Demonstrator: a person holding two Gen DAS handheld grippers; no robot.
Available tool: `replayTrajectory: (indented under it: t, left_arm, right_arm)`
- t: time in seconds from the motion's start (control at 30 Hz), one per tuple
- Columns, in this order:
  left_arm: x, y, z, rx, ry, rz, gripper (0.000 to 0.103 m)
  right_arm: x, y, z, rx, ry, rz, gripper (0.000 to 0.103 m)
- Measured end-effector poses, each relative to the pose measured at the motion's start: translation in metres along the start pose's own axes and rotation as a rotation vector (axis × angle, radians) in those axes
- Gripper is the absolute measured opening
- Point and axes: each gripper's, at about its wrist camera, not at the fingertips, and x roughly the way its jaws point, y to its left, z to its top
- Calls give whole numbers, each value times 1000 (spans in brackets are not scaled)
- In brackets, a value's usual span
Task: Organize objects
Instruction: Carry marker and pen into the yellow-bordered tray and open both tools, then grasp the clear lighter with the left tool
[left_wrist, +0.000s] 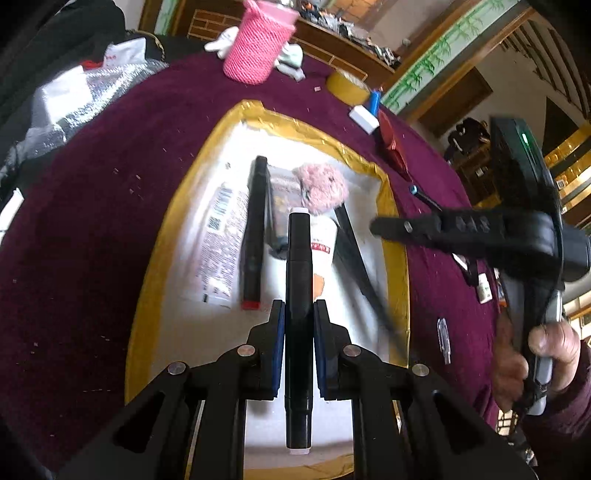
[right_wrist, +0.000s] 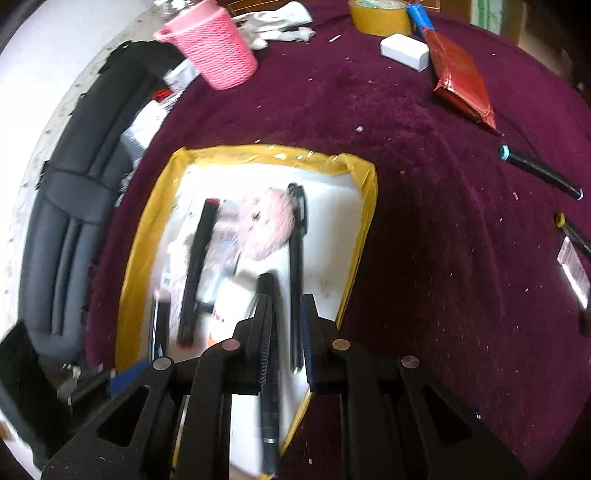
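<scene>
A white tray with a yellow taped rim (left_wrist: 295, 123) (right_wrist: 266, 153) lies on the maroon cloth. It holds a black marker with a red cap (left_wrist: 253, 229) (right_wrist: 195, 273), a pink pompom (left_wrist: 323, 186) (right_wrist: 266, 225), tubes, a dark packet and a black pen (right_wrist: 295, 258). My left gripper (left_wrist: 299, 314) is shut on a black marker with white ends (left_wrist: 298, 280), held over the tray. My right gripper (right_wrist: 284, 299) (left_wrist: 376, 225) hovers over the tray's right side, shut on a thin black pen (right_wrist: 269, 369), which is blurred.
A pink woven basket (left_wrist: 258, 44) (right_wrist: 218, 51) stands at the far edge. A yellow tape roll (right_wrist: 380, 16), white block (right_wrist: 404, 51), red packet (right_wrist: 461, 81) and loose pens (right_wrist: 539, 171) lie to the right. A person's hand (left_wrist: 546, 350) grips the right tool. A dark chair (right_wrist: 74, 184) sits on the left.
</scene>
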Motion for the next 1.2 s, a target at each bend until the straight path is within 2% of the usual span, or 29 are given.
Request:
replayTrajectory:
  t: [0.1,0.17,0.23,0.33,0.4,0.43,0.47,0.5,0.53,0.6,0.63,0.67,0.73,0.8,0.9,1.07,1.2]
  left_arm:
    - [7,-1,3,-6,11,11,11]
    - [6,2,6,-10,7,3,17]
    - [0,3,12,-4,-21,7,42]
    - [-12,-1,21,20,-60,6,47]
    - [-20,-6,27,22,-67,14,54]
    - [-23,-7,29,23,-72,15,54]
    - [-27,-11,32,33,-77,20,54]
    - [-29,-15,33,48,-79,31,54]
    - [-32,-20,35,63,-81,50,54]
    - [-36,-29,38,88,-87,63,54]
    - [-38,-32,39,99,-91,69,54]
    - [-41,-38,39,121,-101,86,54]
    - [-45,-46,39,155,-120,112,55]
    - [-48,-57,37,204,-151,152,58]
    - [-45,-68,36,250,-150,168,59]
    - [-30,-81,33,251,-66,124,59]
    - [-12,-85,32,178,58,23,59]
  right_arm:
    - [3,-2,6,36,-19,-53,13]
    - [-2,1,6,35,-32,-72,14]
    - [-14,9,3,18,-65,-106,14]
    - [-53,19,-4,3,-200,-185,14]
    - [-84,31,-15,-22,-342,-272,23]
    - [-100,38,-23,-56,-426,-334,47]
    - [-109,42,-30,-87,-486,-375,88]
    - [-113,44,-35,-124,-540,-403,102]
    - [-110,42,-40,-158,-555,-410,103]
    - [-89,28,-36,-135,-390,-452,103]
    - [-77,12,-35,-62,-293,-419,103]
    - [-74,1,-37,-11,-270,-379,103]
    - [-78,-25,-47,93,-275,-361,103]
    - [-82,-40,-52,142,-279,-376,103]
    - [-93,-58,-59,193,-303,-391,103]
    - [-111,-89,-80,280,-339,-385,103]
    - [-124,-124,-97,371,-367,-391,103]
